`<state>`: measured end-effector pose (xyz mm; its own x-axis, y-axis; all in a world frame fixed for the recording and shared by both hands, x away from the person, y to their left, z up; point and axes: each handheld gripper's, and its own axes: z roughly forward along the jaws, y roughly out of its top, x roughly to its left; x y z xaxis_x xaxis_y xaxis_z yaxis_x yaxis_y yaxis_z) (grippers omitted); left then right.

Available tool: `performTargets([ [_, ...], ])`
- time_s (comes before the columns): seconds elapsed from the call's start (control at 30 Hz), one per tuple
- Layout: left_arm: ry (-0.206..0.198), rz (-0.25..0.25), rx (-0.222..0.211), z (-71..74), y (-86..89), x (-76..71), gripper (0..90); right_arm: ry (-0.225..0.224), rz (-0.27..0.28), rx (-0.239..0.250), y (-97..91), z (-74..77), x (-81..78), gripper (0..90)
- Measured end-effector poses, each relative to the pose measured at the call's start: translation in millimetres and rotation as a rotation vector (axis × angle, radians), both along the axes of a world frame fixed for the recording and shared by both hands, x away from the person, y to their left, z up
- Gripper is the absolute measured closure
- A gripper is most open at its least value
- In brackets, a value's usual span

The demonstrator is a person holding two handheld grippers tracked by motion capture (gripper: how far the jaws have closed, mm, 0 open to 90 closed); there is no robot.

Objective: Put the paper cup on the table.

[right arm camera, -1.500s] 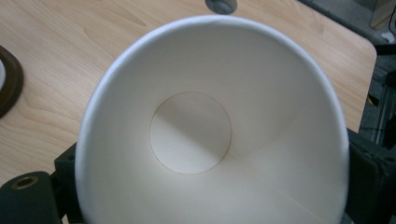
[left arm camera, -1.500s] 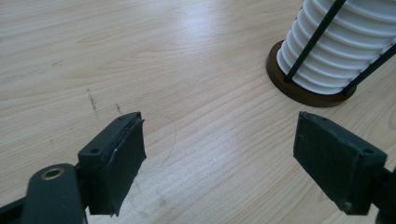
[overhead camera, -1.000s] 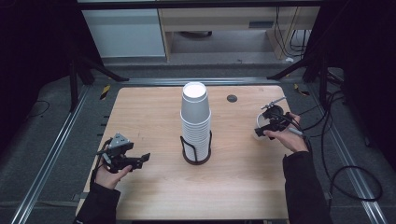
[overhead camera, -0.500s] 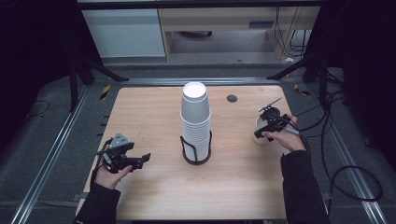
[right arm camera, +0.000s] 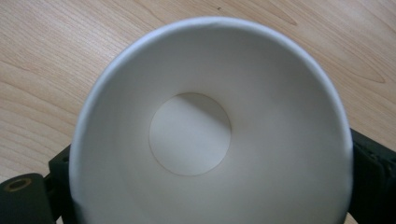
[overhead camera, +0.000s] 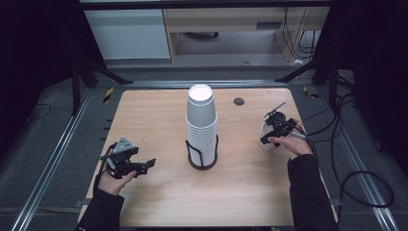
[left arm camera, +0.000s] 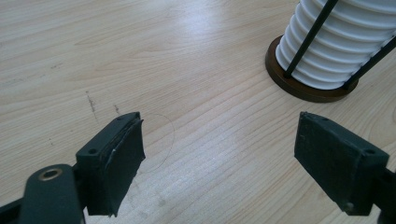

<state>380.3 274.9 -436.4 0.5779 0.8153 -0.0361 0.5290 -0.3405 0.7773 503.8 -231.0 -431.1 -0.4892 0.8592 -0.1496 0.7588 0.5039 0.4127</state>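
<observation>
A tall stack of white paper cups [overhead camera: 201,122] stands in a black wire holder with a round brown base [overhead camera: 201,163] at the table's middle. My right gripper [overhead camera: 270,136] is at the table's right side, shut on a single white paper cup [overhead camera: 264,139]. In the right gripper view I look straight into that cup [right arm camera: 191,135], mouth up, with my right gripper [right arm camera: 215,186] clamping its sides. I cannot tell whether it touches the wood. My left gripper [overhead camera: 146,164] hovers low at the front left, open and holding nothing. In its own view my left gripper [left arm camera: 229,158] points toward the stack [left arm camera: 345,42].
The wooden table [overhead camera: 159,115] has a small dark round hole [overhead camera: 239,101] at the back right. Metal rails run along both sides of the table, and cables lie on the floor to the right. Bare wood lies between my left gripper and the holder.
My right gripper has brought the single cup down and a little nearer to the person, and the cup is now mouth up. My left gripper has stayed in place.
</observation>
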Motion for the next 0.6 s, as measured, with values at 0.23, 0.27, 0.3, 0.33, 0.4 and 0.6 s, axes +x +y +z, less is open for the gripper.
performTargets([
  [0.23,0.000,-0.003,0.000,0.5,0.5,-0.1,15.1,0.001,0.024,0.008,-0.6,-1.8,0.8,6.0],
  [0.27,0.000,-0.002,0.000,0.5,0.6,-0.1,15.0,0.002,0.030,0.006,0.2,-2.2,0.3,5.9],
  [0.3,0.000,-0.001,0.000,0.4,0.7,0.0,15.0,0.004,0.037,0.004,0.5,-3.0,0.3,5.5],
  [0.33,0.001,-0.001,0.000,0.3,0.6,0.0,15.0,0.015,0.035,0.006,1.2,-3.4,0.3,4.4],
  [0.4,0.001,-0.002,-0.001,-0.1,0.3,0.0,15.0,0.022,0.028,0.008,2.1,-4.4,0.5,3.3],
  [0.6,-0.001,-0.002,-0.001,0.5,1.1,0.1,14.9,-0.007,0.049,0.038,3.6,3.4,-3.4,2.9],
])
